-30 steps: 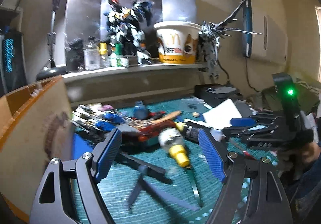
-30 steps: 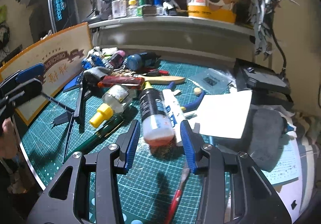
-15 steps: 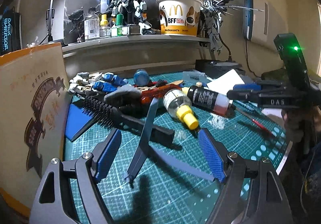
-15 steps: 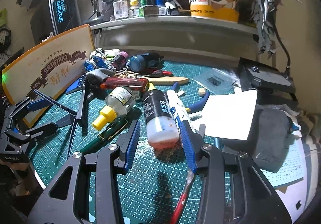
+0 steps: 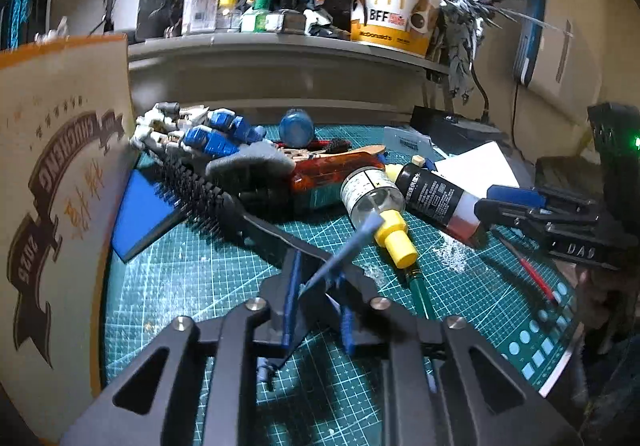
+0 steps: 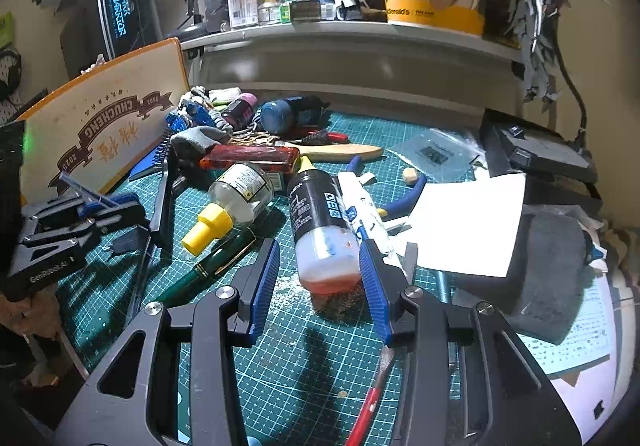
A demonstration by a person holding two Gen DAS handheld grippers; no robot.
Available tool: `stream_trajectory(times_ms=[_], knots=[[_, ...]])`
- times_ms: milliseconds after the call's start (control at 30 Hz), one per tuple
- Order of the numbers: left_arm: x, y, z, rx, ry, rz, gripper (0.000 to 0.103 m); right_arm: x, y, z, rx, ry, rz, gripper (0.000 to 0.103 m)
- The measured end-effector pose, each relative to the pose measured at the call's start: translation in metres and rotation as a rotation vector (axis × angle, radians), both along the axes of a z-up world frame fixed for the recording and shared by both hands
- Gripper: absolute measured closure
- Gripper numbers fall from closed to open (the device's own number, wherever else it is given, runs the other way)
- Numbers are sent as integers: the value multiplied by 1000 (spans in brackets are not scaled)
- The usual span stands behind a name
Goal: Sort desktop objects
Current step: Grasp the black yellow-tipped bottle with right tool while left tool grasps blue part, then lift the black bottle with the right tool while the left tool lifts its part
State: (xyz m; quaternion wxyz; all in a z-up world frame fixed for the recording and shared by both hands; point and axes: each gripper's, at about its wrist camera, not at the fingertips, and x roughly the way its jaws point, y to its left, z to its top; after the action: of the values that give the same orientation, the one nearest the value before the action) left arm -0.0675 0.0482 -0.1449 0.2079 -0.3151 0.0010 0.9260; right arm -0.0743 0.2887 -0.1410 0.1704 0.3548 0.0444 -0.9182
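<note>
Cluttered across its whole width, the green cutting mat [image 5: 208,278] is my reference surface. At its left edge stands a cardboard sign [image 5: 60,182]; just right of that, on the mat, lies a black comb [image 5: 208,198]. My left gripper [image 5: 316,310] has just been closing, and its jaws now pinch a thin blue model part [image 5: 348,250] near the mat's front edge. Risk: the part is slender and angled, so it may twist out or snap. Further right, my right gripper [image 6: 320,278] stands part-open astride a black bottle [image 6: 320,214], pads not gripping. Risk: closing askew could roll it.
</note>
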Motion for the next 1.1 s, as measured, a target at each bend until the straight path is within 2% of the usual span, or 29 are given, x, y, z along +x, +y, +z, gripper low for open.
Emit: stream_trajectory(times_ms=[367,800,1100], knots=[[5,-7,1,9,7,-11,91,-17,-6,-5,21,-34,-16,62],[7,-13,2,-3,13,-5,91,-67,-32,-24,60,-180,-4,62],[4,-15,1,3,12,3,91,-60,-32,-21,49,-174,-27,65]])
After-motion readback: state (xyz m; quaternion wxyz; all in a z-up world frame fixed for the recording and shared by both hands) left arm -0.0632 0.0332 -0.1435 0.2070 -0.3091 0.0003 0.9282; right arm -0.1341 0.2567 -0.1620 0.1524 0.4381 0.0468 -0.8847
